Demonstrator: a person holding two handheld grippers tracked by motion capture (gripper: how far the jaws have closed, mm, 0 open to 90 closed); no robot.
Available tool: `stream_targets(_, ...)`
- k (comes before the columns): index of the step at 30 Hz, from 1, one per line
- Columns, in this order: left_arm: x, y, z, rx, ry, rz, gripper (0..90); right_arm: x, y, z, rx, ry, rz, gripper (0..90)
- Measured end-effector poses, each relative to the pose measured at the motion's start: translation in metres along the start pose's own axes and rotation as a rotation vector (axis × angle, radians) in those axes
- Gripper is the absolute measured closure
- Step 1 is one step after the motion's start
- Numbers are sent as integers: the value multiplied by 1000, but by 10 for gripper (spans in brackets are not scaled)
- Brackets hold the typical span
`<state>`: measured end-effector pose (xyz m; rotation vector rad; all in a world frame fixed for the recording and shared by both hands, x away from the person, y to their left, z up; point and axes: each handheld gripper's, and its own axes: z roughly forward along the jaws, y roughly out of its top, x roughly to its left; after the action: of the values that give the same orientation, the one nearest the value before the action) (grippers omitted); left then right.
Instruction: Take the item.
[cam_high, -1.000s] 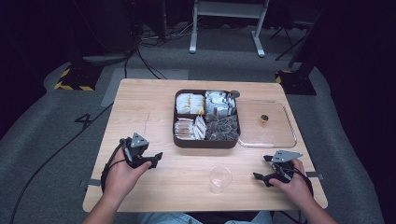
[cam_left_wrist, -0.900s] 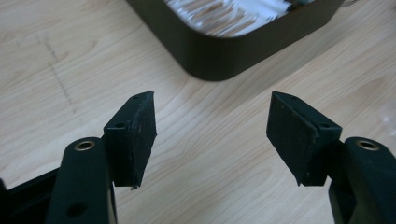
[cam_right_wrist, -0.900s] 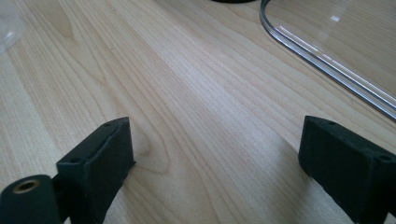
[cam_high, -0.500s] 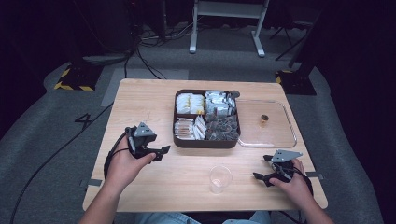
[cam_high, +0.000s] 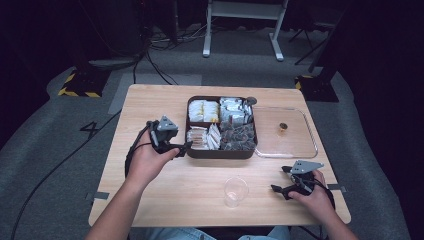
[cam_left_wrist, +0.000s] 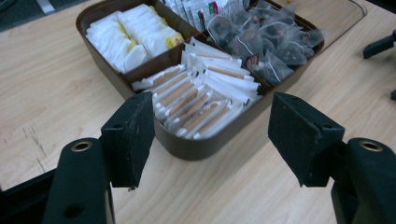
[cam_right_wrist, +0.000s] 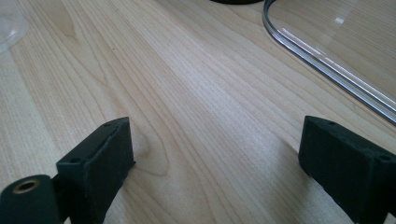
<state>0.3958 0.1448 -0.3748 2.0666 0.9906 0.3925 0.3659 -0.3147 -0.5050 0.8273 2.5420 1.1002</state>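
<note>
A brown four-compartment box (cam_high: 220, 154) stands at the table's middle, holding white packets, sachets, paper stick sachets (cam_high: 202, 137) and dark tea bags (cam_high: 239, 136). My left gripper (cam_high: 182, 148) hovers just left of the box's near-left corner, open, with nothing between its jaws. In the left gripper view the gripper (cam_left_wrist: 212, 126) frames the box's front wall (cam_left_wrist: 196, 149) and the stick sachets (cam_left_wrist: 201, 100) beyond it. My right gripper (cam_high: 279, 180) rests low at the table's near right, open. In the right gripper view that gripper (cam_right_wrist: 215, 154) has bare wood between its jaws.
A clear plastic cup (cam_high: 235, 191) stands near the front edge, between the two hands. A clear lid (cam_high: 287, 132) with a small brown knob lies flat to the right of the box; its rim (cam_right_wrist: 336, 51) runs ahead of the right gripper. Bare wood lies at the table's left.
My left hand has risen and moved toward the box's near-left corner, its jaws still apart. The right hand, the cup and the lid have stayed put.
</note>
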Motion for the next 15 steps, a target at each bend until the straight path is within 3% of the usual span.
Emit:
stream_targets(10,1,26,28,3,8,12,325,0,0,0,0,1,-1,104)
stream_targets(15,4,40,46,8,4,-5,326,0,0,0,1,3,-1,105)
